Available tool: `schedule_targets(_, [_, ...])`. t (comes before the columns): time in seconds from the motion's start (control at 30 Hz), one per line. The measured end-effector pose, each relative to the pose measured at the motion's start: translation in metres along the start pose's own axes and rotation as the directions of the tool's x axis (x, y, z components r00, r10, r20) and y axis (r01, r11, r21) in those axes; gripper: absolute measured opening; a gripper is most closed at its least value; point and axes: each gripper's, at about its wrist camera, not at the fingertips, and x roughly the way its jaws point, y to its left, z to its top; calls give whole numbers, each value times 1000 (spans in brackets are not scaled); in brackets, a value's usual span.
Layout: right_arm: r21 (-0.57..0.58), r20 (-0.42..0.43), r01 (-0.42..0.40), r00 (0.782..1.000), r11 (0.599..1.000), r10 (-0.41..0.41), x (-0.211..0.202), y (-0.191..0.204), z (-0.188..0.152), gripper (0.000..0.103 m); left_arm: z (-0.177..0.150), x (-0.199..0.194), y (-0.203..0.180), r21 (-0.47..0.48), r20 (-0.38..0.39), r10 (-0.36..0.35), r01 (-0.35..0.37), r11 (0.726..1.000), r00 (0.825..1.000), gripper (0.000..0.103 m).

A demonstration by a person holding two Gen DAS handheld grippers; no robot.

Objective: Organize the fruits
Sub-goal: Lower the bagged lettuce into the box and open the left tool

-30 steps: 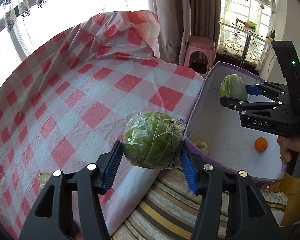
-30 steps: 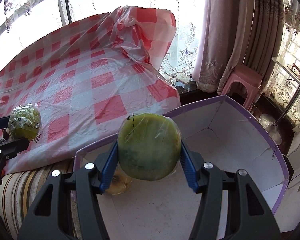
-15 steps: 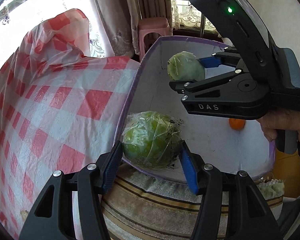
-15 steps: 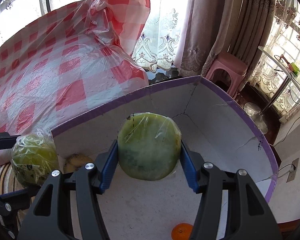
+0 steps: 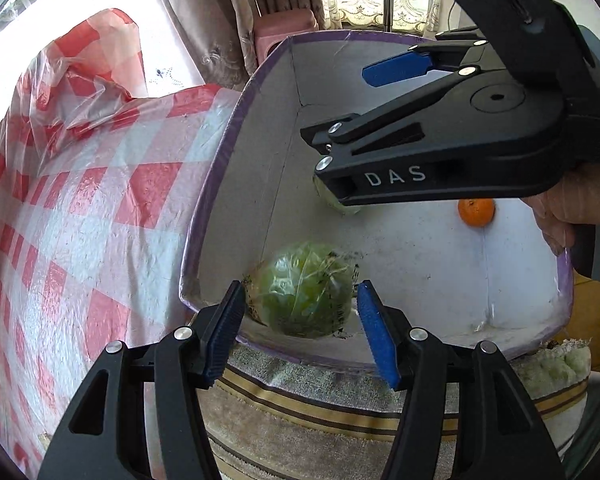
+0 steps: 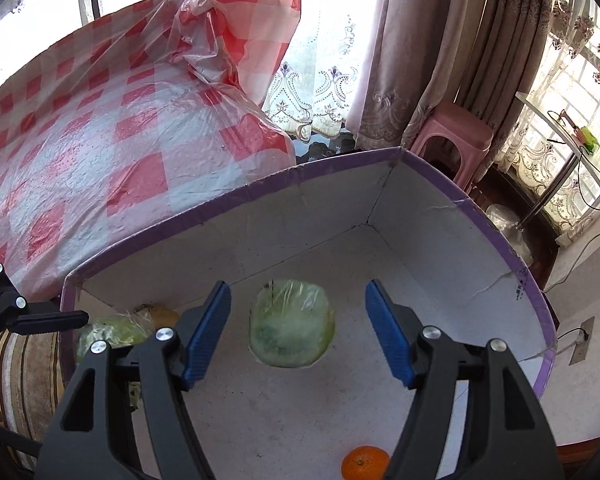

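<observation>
Left gripper (image 5: 300, 332), fingers spread and just been opening: wrapped green fruit (image 5: 302, 294) sits between them, pads off it, in the near left corner of the purple-rimmed box (image 5: 204, 208), let go there to join the rest. Right gripper (image 6: 298, 334), fingers wide and just opened: second wrapped fruit (image 6: 292, 324) blurred between them, probably dropping mid-floor. Orange (image 6: 365, 462) near the box's right edge. Checked cloth (image 6: 100, 152) beyond.
</observation>
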Motion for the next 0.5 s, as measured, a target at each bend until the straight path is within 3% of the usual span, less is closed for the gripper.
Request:
schedule_targets(0.1, [3,1,4,1000,1000,-4,-1,-1,0,73,1,-8,0,-5,22,8,-7,1000,1000,64])
schedule_targets(0.5, [-28,60,50,997,998,-49,-14,5,2,80,-6,-35,15,-39,80,55,-52,998,995,65])
